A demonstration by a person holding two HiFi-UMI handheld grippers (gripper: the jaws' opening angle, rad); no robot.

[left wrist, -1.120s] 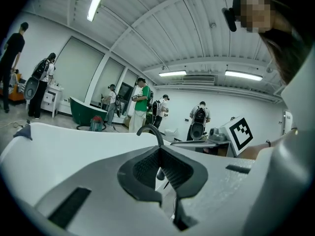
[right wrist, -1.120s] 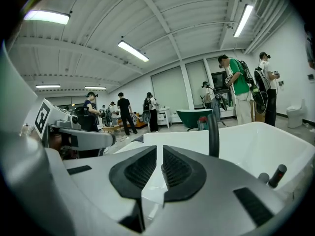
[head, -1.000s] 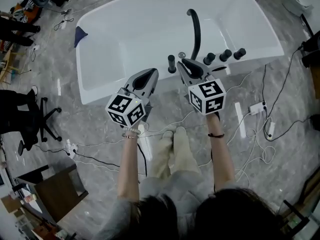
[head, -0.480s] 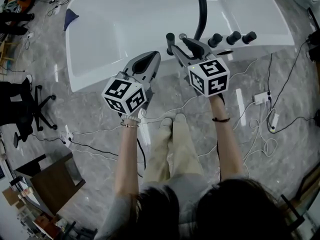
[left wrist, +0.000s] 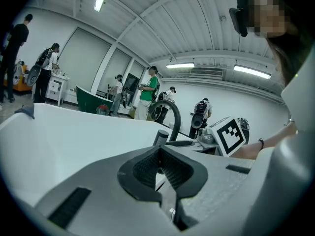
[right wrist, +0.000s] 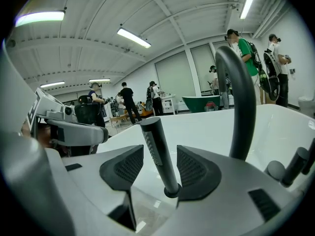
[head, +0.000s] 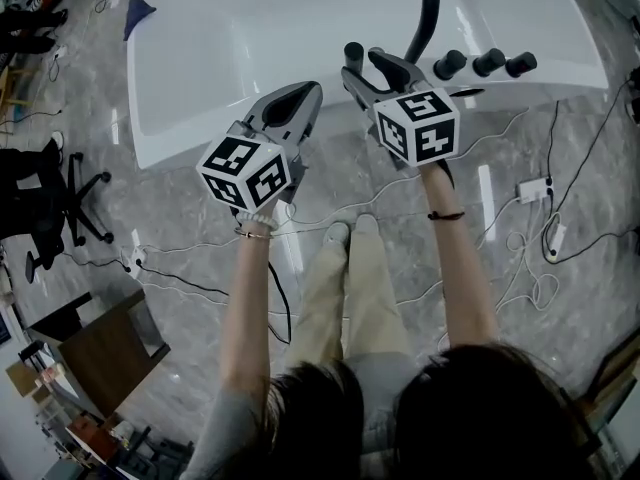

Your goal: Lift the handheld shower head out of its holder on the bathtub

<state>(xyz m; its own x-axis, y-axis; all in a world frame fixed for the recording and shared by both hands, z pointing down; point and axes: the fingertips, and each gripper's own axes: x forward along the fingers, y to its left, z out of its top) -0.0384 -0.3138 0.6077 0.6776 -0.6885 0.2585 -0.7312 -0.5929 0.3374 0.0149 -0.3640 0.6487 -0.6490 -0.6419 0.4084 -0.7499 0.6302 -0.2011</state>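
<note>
My right hand-held gripper, its ribbed jaws just opened, straddles the slim matte-black cylindrical shower head without touching; my left hand-held gripper is closed and empty.

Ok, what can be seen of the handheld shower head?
The handheld shower head is a slim matte black stick with a perforated spray face, standing slightly tilted in its round holder on the white bathtub rim. It stands between the jaws of the right gripper, which have just been opening; neither pad presses on it.
</note>
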